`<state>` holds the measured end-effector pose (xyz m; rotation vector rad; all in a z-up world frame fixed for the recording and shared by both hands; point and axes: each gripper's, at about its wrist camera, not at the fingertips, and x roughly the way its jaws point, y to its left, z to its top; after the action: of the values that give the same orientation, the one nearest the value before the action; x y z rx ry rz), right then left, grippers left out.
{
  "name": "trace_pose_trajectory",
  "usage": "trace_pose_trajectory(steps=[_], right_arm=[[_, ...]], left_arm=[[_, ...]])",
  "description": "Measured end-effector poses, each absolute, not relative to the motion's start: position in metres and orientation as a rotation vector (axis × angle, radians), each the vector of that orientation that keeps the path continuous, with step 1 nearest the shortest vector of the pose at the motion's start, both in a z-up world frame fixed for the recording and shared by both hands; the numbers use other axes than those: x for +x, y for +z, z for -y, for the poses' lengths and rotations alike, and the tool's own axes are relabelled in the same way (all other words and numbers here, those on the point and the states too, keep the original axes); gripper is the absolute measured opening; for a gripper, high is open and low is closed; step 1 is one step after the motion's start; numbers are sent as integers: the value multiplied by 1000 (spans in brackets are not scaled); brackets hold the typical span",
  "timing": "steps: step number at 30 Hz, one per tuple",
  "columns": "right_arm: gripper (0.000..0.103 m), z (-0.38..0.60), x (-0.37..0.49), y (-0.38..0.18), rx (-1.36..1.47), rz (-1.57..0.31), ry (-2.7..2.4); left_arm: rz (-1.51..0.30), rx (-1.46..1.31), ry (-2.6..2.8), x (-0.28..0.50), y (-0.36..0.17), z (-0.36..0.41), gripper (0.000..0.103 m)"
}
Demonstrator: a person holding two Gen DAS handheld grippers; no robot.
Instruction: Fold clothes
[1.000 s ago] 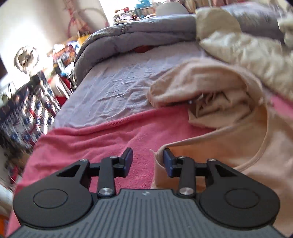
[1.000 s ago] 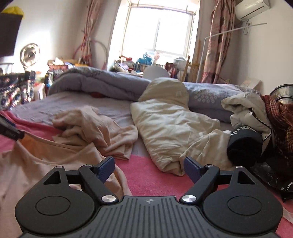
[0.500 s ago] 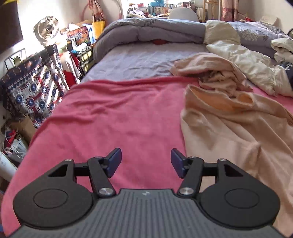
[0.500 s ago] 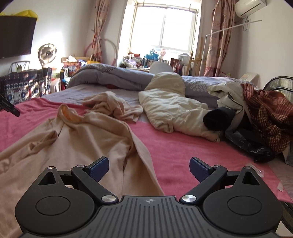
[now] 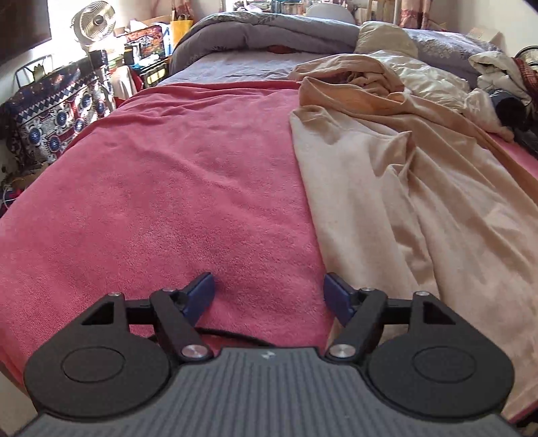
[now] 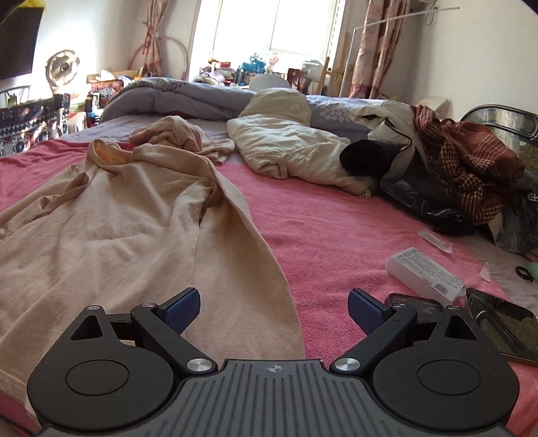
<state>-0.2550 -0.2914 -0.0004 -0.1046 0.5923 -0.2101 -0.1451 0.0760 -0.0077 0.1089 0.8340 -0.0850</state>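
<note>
A beige long garment (image 5: 396, 188) lies stretched lengthwise on the pink blanket (image 5: 175, 188), its neck end far away and its hem near me. It also shows in the right wrist view (image 6: 127, 218). A second crumpled beige garment (image 6: 181, 134) lies beyond it. My left gripper (image 5: 269, 295) is open and empty above the pink blanket, just left of the garment's near edge. My right gripper (image 6: 274, 309) is open and empty over the garment's near right edge.
A cream duvet (image 6: 289, 148) and a pile of jackets and plaid cloth (image 6: 464, 161) lie at the right. A white box (image 6: 423, 274) and a phone (image 6: 504, 322) sit on the blanket (image 6: 336, 228) near my right gripper. A fan (image 5: 95, 20) and clutter stand left of the bed.
My left gripper let go of the garment's collar, opened wider and drew back to the near end of the bed. My right gripper drew back too. The garment now lies stretched out.
</note>
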Motion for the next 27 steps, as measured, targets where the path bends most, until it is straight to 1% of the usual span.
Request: trace_pose_trajectory(steps=[6,8,10,12,14,15,16,17,18,19,20,21,22,23,24,27], right_arm=[[96,286,-265,-1,-122,-590,-196],[96,288,-267,-3,-100,-597,-204],[96,291,-270,-3,-83,-600,-208],[96,292,-274,-3,-79,-594,-204],[96,292,-276,-4,-81,-595,-200],[96,292,-276,-6,-82,-598,-202],[96,293,-275,-7,-80,-602,-206],[96,293,-274,-8,-71,-607,-212],[96,293,-275,-9,-59,-609,-212],[94,293,-276,-9,-45,-609,-208],[89,292,-276,-9,-37,-610,-197],[85,291,-276,-10,-43,-615,-196],[72,290,-276,-10,-53,-620,-199],[67,290,-275,-11,-57,-628,-215],[67,291,-274,-12,-60,-636,-235],[68,300,-274,-13,-24,-649,-279]], left_arm=[[-862,136,-104,-136,-8,-60,77],[-869,123,-109,-136,-4,-61,75],[-869,-27,-163,-136,7,-78,76],[-898,-184,-239,-135,8,-95,80],[-931,-335,-316,-134,7,-112,80],[-936,-308,-317,-135,5,-109,79],[-914,-196,-285,-139,3,-97,77],[-880,-90,-255,-144,1,-85,73],[-852,-19,-249,-149,-1,-74,62],[-833,23,-264,-153,-3,-64,55],[-826,34,-287,-156,-4,-57,35],[-825,24,-311,-158,-4,-52,11],[-823,13,-317,-159,-4,-49,10],[-818,1,-311,-159,-1,-48,9],[-813,-13,-303,-159,2,-48,5],[-745,-137,-252,-160,20,-72,2]])
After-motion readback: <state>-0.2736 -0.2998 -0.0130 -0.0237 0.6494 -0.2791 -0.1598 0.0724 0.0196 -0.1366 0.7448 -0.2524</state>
